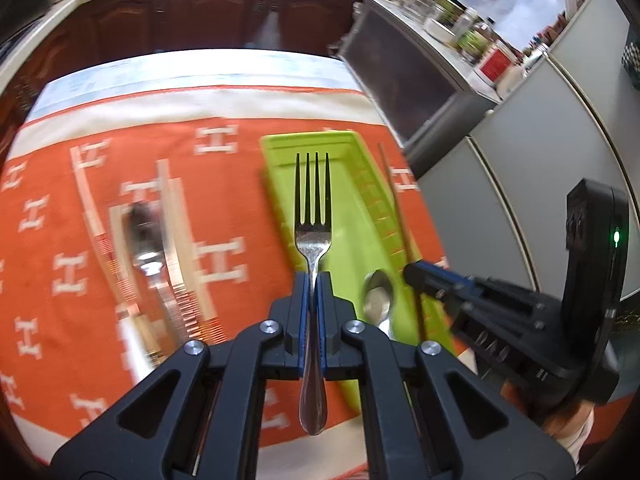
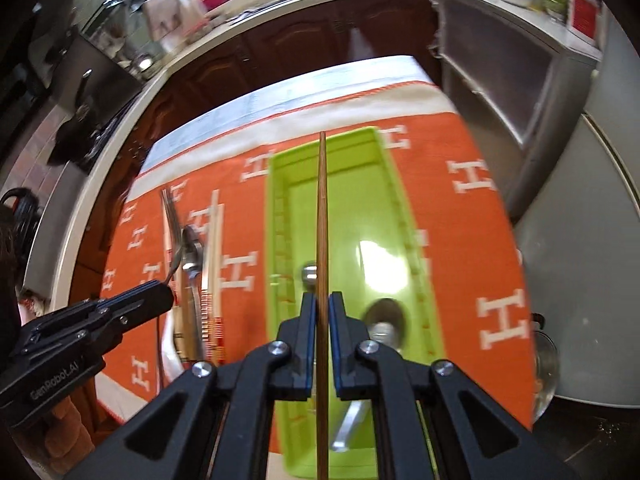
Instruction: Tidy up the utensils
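My left gripper [image 1: 312,280] is shut on a silver fork [image 1: 313,216], tines forward, held above the left edge of the lime green tray [image 1: 352,240]. My right gripper [image 2: 322,300] is shut on a brown wooden chopstick [image 2: 322,208], held lengthwise over the green tray [image 2: 384,184]. A spoon [image 1: 378,300] lies in the tray; it also shows in the right wrist view [image 2: 384,320]. The right gripper [image 1: 416,276] shows at the tray's right side in the left wrist view, with the chopstick [image 1: 394,200]. The left gripper [image 2: 160,300] shows at the left in the right wrist view.
An orange cloth with white H marks [image 1: 224,264] covers the table. Left of the tray lie a spoon [image 1: 146,248], pale chopsticks [image 1: 172,232] and other utensils [image 2: 192,256]. Dark wood cabinets [image 1: 224,16], a steel unit [image 1: 404,80] and a cluttered counter stand behind.
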Demonstrator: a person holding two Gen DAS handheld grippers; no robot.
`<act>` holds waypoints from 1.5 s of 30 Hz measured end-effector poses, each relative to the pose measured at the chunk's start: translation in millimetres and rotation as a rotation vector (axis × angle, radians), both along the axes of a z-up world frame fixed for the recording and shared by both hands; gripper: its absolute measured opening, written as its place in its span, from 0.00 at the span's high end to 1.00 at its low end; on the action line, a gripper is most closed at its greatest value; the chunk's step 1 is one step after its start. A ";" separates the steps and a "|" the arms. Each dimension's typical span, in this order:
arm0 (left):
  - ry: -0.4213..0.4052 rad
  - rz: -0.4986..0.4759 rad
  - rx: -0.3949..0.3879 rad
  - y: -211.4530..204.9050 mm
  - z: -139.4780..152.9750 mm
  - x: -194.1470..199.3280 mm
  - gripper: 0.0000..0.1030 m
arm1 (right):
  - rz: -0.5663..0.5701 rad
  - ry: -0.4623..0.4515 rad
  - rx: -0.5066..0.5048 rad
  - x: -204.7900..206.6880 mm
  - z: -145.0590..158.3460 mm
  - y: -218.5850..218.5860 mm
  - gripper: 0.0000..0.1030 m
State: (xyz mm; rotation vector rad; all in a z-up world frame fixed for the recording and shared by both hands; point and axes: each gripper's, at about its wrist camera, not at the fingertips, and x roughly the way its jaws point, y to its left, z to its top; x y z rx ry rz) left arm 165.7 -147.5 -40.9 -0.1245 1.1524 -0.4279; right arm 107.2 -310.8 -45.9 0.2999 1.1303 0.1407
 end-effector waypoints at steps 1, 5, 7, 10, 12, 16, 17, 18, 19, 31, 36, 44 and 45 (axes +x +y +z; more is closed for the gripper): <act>0.007 -0.008 -0.004 -12.2 -2.9 3.5 0.98 | -0.008 0.003 -0.007 -0.8 -1.8 -6.6 0.94; 0.038 -0.017 0.011 -42.4 -22.2 12.1 0.98 | -0.017 0.017 -0.026 4.2 -13.0 -19.8 0.94; 0.066 -0.016 0.021 -50.6 -34.3 15.9 0.98 | -0.010 0.023 -0.024 5.4 -18.8 -20.8 0.94; 0.092 -0.015 0.043 -57.1 -50.2 19.4 0.98 | 0.005 0.029 -0.028 9.3 -27.3 -18.2 0.94; 0.101 -0.008 0.046 -56.2 -58.5 21.8 0.98 | 0.020 0.030 -0.048 11.8 -31.0 -13.9 0.94; 0.108 0.004 0.056 -53.1 -66.8 25.0 0.98 | 0.046 0.030 -0.076 18.9 -37.6 -8.1 0.93; 0.107 0.005 0.058 -51.1 -67.9 25.8 0.98 | 0.048 0.028 -0.078 20.3 -38.5 -8.0 0.93; 0.105 0.001 0.061 -50.7 -66.6 25.1 0.98 | 0.050 0.027 -0.073 21.3 -38.8 -8.1 0.93; 0.105 -0.003 0.064 -50.1 -65.2 24.0 0.98 | 0.050 0.026 -0.066 22.1 -39.2 -8.1 0.93; 0.021 -0.006 0.144 -12.5 -27.2 -9.9 0.97 | 0.031 0.018 -0.030 0.7 -25.9 -1.2 0.91; -0.028 0.042 0.202 22.3 -18.4 -29.8 0.96 | 0.036 -0.005 -0.033 -20.2 -16.0 13.0 0.84; -0.076 0.114 0.265 77.8 -15.3 -64.0 0.93 | 0.074 -0.023 -0.049 -50.7 -5.4 42.8 0.83; -0.081 0.125 0.271 85.0 -14.6 -68.2 0.93 | 0.080 -0.025 -0.052 -52.3 -4.7 45.8 0.83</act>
